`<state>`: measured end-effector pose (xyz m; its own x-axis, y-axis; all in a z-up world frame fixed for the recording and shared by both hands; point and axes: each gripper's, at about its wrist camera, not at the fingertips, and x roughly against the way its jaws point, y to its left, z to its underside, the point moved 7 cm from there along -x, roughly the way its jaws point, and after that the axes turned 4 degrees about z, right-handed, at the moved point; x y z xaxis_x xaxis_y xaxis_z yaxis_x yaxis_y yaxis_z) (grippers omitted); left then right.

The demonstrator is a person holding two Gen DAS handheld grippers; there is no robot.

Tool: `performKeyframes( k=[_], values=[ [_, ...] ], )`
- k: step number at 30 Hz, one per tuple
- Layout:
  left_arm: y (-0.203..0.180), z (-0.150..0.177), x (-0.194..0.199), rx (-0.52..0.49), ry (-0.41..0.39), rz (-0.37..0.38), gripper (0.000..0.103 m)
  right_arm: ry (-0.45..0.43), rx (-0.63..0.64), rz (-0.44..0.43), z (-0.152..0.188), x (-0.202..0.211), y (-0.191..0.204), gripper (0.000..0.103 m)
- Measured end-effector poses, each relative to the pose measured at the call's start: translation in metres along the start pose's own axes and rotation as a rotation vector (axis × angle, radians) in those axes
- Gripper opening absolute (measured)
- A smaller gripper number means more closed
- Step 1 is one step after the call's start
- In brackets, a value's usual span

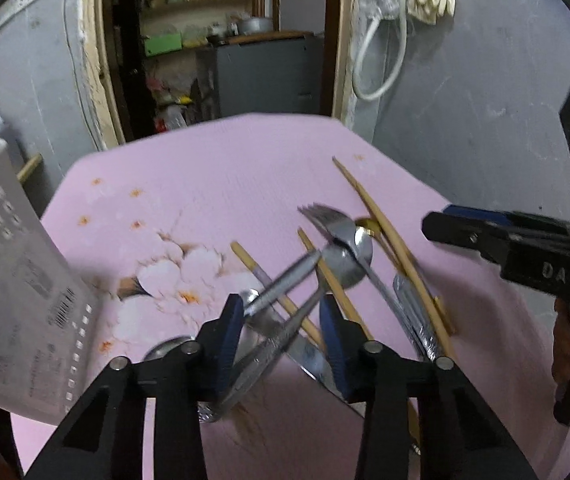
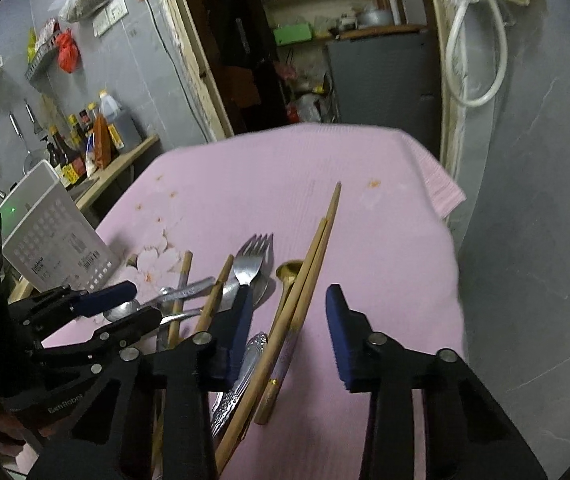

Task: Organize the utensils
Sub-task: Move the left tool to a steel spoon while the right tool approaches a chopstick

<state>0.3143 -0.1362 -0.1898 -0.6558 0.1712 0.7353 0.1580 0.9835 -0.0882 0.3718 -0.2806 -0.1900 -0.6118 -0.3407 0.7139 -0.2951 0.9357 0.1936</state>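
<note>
The left wrist view alone shows a round steel spoon bowl (image 1: 348, 258) under the silver fork (image 1: 323, 216); the right wrist view alone shows bottles (image 2: 81, 140) on a shelf. Steel cutlery and wooden chopsticks (image 2: 305, 280) lie crossed in a heap on the pink flowered desk (image 2: 365, 220). The left gripper (image 1: 281, 308) has its fingers apart around handles; the right gripper (image 2: 289, 304) has its fingers apart over the chopsticks.
</note>
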Motion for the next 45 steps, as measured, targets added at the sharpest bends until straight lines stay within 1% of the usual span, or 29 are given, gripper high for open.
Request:
performKeyframes(
  k=[4,6,12,17,21,24,27,29,34,37,39,41,45],
  values=[
    [-0.002,0.009,-0.007,-0.003,0.035,0.016,0.026,0.036,-0.001,-0.024,0.005,-0.016,0.005,0.025],
    [-0.003,0.01,-0.009,-0.002,0.03,0.033,0.021,0.05,-0.001,-0.031,0.005,-0.023,0.007,0.022],
    [-0.009,0.012,-0.009,-0.011,0.046,0.071,0.013,0.097,-0.005,-0.043,0.009,-0.04,0.013,0.017],
    [-0.012,0.005,-0.013,-0.016,0.102,0.089,0.012,0.128,-0.007,-0.037,0.01,-0.051,0.014,0.016],
    [-0.009,0.0,-0.018,0.033,0.163,0.146,0.011,0.149,-0.014,-0.039,0.009,-0.055,0.014,0.016],
    [-0.01,-0.004,-0.022,0.059,0.206,0.174,0.011,0.17,-0.005,-0.028,0.008,-0.06,0.015,0.016],
    [-0.012,-0.006,-0.024,0.074,0.246,0.165,0.011,0.19,0.0,-0.009,0.003,-0.065,0.017,0.016],
    [-0.012,-0.007,-0.023,0.086,0.255,0.164,0.01,0.203,0.0,0.004,0.001,-0.066,0.018,0.016],
    [-0.009,-0.004,-0.015,0.218,0.278,0.218,0.007,0.234,-0.027,0.01,0.003,-0.066,0.015,0.015],
    [-0.009,0.0,-0.005,0.236,0.272,0.22,0.006,0.242,-0.058,-0.01,0.007,-0.062,0.013,0.013],
    [-0.009,0.004,0.0,0.251,0.276,0.233,0.005,0.241,-0.067,-0.016,0.009,-0.058,0.012,0.01],
    [-0.008,0.01,0.004,0.251,0.282,0.229,0.005,0.239,-0.075,-0.018,0.01,-0.054,0.012,0.007],
    [-0.002,0.021,0.011,0.267,0.312,0.224,0.004,0.243,-0.076,-0.014,0.017,-0.05,0.013,0.007]
  ],
)
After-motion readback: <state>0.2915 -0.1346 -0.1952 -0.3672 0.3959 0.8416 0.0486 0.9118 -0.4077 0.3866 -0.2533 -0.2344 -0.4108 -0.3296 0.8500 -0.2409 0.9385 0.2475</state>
